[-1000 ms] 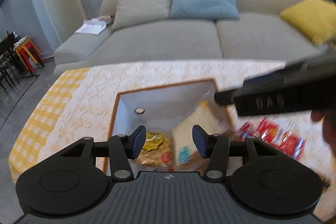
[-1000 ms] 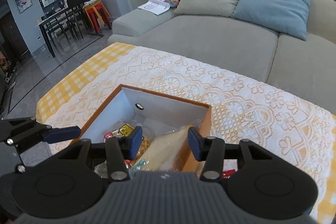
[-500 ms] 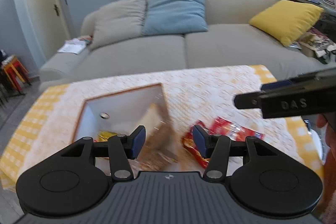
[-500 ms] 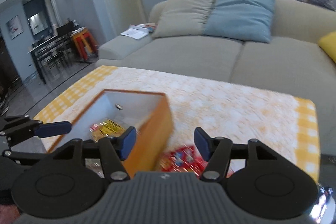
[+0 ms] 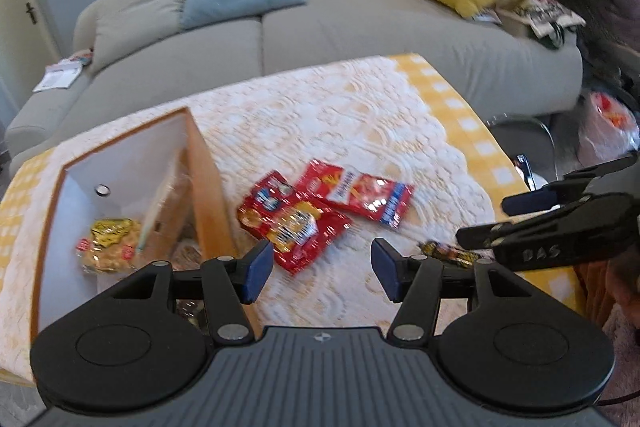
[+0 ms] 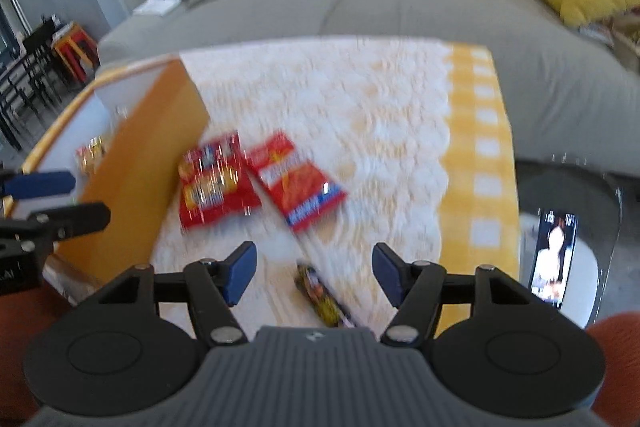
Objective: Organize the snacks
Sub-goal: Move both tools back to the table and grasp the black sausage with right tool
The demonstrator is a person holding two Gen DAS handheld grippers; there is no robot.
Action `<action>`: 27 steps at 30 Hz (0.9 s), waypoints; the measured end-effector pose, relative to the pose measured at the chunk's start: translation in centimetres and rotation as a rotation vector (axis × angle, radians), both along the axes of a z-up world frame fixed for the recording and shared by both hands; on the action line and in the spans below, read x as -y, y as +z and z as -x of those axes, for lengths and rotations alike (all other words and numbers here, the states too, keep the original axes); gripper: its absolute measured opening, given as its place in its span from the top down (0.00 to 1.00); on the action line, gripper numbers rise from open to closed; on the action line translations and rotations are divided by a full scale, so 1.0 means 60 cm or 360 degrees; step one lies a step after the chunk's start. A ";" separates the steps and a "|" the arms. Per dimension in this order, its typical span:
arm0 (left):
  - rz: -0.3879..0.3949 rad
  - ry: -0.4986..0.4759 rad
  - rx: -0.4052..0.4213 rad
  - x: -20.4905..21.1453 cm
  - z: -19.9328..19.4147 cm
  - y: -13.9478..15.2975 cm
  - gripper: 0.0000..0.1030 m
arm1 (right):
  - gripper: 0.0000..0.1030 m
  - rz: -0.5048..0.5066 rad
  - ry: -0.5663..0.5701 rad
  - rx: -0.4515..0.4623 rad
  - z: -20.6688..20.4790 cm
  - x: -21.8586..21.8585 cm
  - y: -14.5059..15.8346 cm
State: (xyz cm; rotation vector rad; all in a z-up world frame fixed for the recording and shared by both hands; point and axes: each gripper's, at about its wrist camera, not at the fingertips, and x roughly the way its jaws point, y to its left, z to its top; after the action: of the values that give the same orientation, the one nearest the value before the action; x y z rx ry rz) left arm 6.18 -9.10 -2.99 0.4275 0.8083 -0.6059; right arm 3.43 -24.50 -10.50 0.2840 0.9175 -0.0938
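Nearest, between our right gripper's open jaws, we see a dark bar, long axis slanting away leftward. Our left gripper is open, empty. Farther, two red packets lie flat right of the box.

Both tongs hang with jaws spread wide and nothing between them, the left tongs level beside the right tongs.

Blurred: 2 red snack packets, print unreadable. Dark wrapped bar, partly hidden behind right gripper body. Wooden box contents partly hidden.
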 end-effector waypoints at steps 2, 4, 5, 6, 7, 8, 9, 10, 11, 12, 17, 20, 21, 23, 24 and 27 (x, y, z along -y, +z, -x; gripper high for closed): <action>-0.0022 0.0000 -0.0042 0.004 0.002 -0.010 0.35 | 0.43 -0.0005 0.0042 -0.0062 -0.005 -0.002 -0.016; -0.0051 0.0003 -0.0084 0.008 0.000 -0.021 0.36 | 0.47 -0.0003 0.0082 -0.0102 -0.009 -0.001 -0.031; -0.0064 0.0003 -0.0099 0.009 -0.001 -0.027 0.36 | 0.49 -0.0012 0.0098 -0.0119 -0.011 0.001 -0.038; -0.0076 0.0005 -0.0110 0.009 -0.002 -0.031 0.36 | 0.49 -0.0025 0.0109 -0.0134 -0.013 0.003 -0.043; -0.0085 0.0010 -0.0120 0.010 -0.002 -0.036 0.36 | 0.49 -0.0043 0.0120 -0.0146 -0.016 0.005 -0.047; -0.0092 0.0017 -0.0132 0.010 -0.004 -0.039 0.36 | 0.50 -0.0060 0.0126 -0.0156 -0.021 0.008 -0.052; -0.0095 0.0025 -0.0147 0.009 -0.007 -0.042 0.36 | 0.55 -0.0074 0.0128 -0.0171 -0.024 0.010 -0.058; -0.0096 0.0034 -0.0162 0.007 -0.010 -0.045 0.36 | 0.56 -0.0086 0.0128 -0.0186 -0.028 0.011 -0.063; -0.0097 0.0044 -0.0174 0.007 -0.013 -0.047 0.36 | 0.58 -0.0097 0.0130 -0.0201 -0.033 0.012 -0.069; -0.0098 0.0054 -0.0184 0.005 -0.017 -0.049 0.36 | 0.59 -0.0105 0.0135 -0.0214 -0.037 0.012 -0.074; -0.0102 0.0091 -0.0219 0.006 -0.032 -0.060 0.36 | 0.62 -0.0060 0.0153 -0.0263 -0.055 0.008 -0.093; -0.0109 0.0098 -0.0239 0.009 -0.038 -0.068 0.36 | 0.67 -0.0044 0.0141 -0.0287 -0.060 0.009 -0.099; -0.0113 0.0098 -0.0247 0.011 -0.040 -0.071 0.36 | 0.69 -0.0053 0.0138 -0.0293 -0.062 0.011 -0.101; -0.0116 0.0097 -0.0264 0.016 -0.043 -0.077 0.36 | 0.71 -0.0082 0.0142 -0.0305 -0.064 0.013 -0.104; -0.0110 0.0095 -0.0274 0.019 -0.045 -0.079 0.36 | 0.72 -0.0081 0.0147 -0.0308 -0.064 0.012 -0.103; -0.0061 0.0105 -0.0315 0.026 -0.054 -0.082 0.36 | 0.75 -0.0064 0.0158 -0.0308 -0.065 0.009 -0.101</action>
State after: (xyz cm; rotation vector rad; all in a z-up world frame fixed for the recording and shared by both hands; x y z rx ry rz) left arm 9.41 -10.64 -7.91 0.3783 1.0206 -0.5780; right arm 7.32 -25.02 -16.55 0.2696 1.1251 -0.0113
